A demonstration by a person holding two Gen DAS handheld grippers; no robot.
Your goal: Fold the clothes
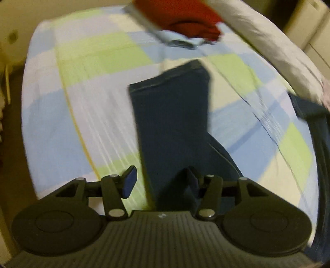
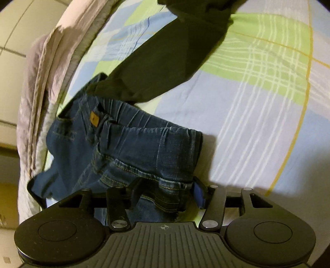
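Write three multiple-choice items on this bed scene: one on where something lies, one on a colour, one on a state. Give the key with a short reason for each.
1. Where do the jeans lie?
A. on the checked bedsheet
B. on the floor
C. on a hanger

2. What colour is the folded garment at the far end of the bed?
A. yellow
B. red
C. white

3. How does the right gripper stand?
A. clamped tight on a sock
B. jaws apart, with the denim waistband between them
C. holding a pillow

Key:
1 A, the denim lies spread on the blue, green and white checks.
2 B, the left wrist view shows a red piece on top of a paler one.
3 B, both fingers stand clear either side of the waistband edge.
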